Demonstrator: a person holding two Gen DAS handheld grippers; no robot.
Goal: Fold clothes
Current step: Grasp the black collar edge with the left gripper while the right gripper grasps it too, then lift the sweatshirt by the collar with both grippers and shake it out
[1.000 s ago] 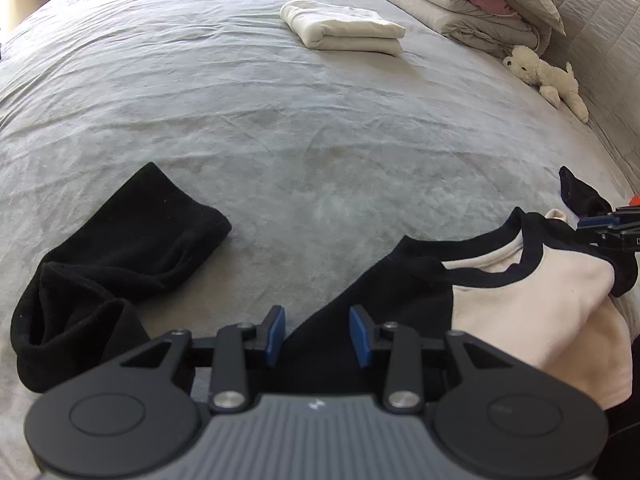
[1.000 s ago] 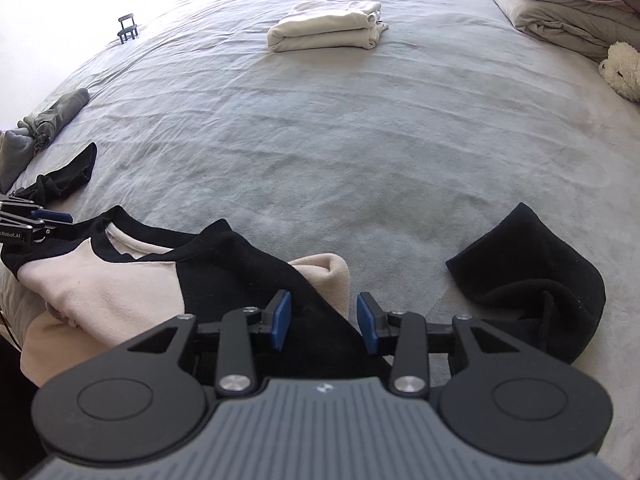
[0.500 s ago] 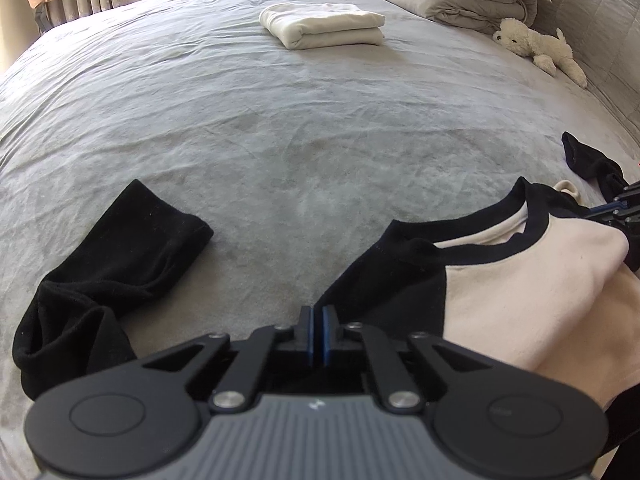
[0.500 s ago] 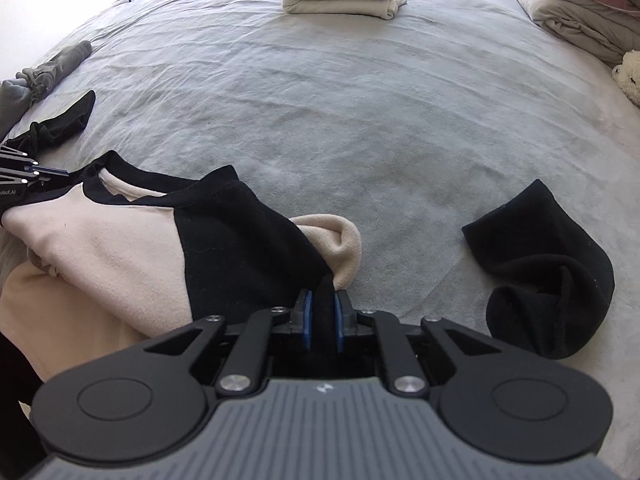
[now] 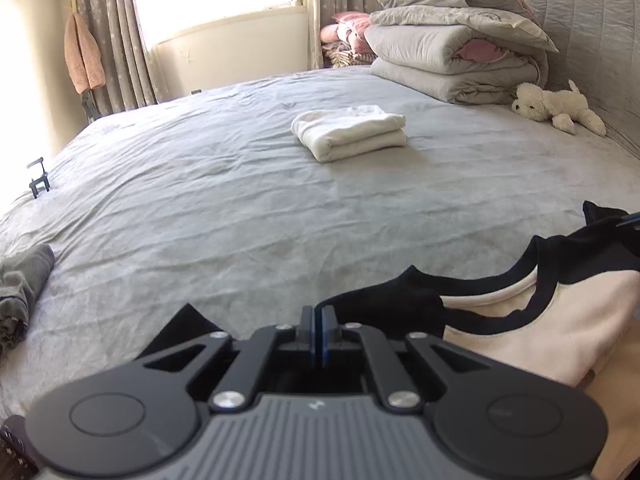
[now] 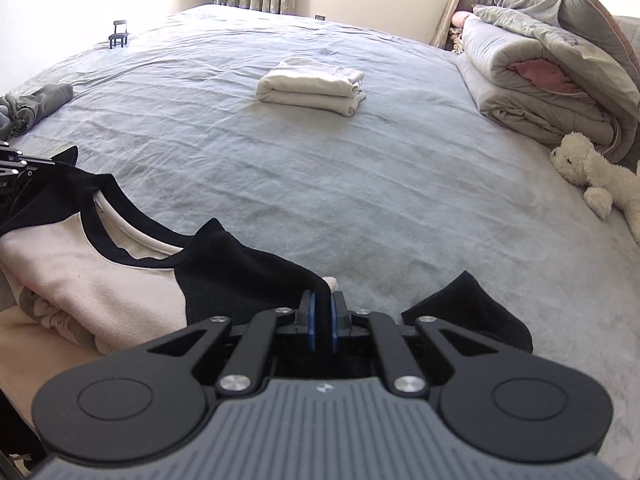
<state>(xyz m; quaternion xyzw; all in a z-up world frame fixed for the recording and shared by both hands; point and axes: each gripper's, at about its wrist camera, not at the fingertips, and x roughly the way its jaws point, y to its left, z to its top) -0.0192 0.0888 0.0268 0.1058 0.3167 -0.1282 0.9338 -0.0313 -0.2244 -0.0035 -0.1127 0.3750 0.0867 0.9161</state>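
Left of the folded cream garment (image 5: 349,131), a grey garment (image 5: 22,280) waits unfolded. Nearer than it, the left gripper (image 5: 318,330) and right gripper (image 6: 322,318) each pinch the black-and-cream shirt (image 6: 120,272); its folding looks barely begun.

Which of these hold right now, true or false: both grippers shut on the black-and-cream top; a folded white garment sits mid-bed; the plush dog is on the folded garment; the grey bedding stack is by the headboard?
1. Both the left gripper and right gripper are shut on the black-and-cream top. True.
2. A folded white garment lies mid-bed. True.
3. The plush dog sits on the folded garment. False: it lies apart on the bed, near the headboard.
4. The grey bedding stack is at the foot, by the curtains. False: it is by the headboard.
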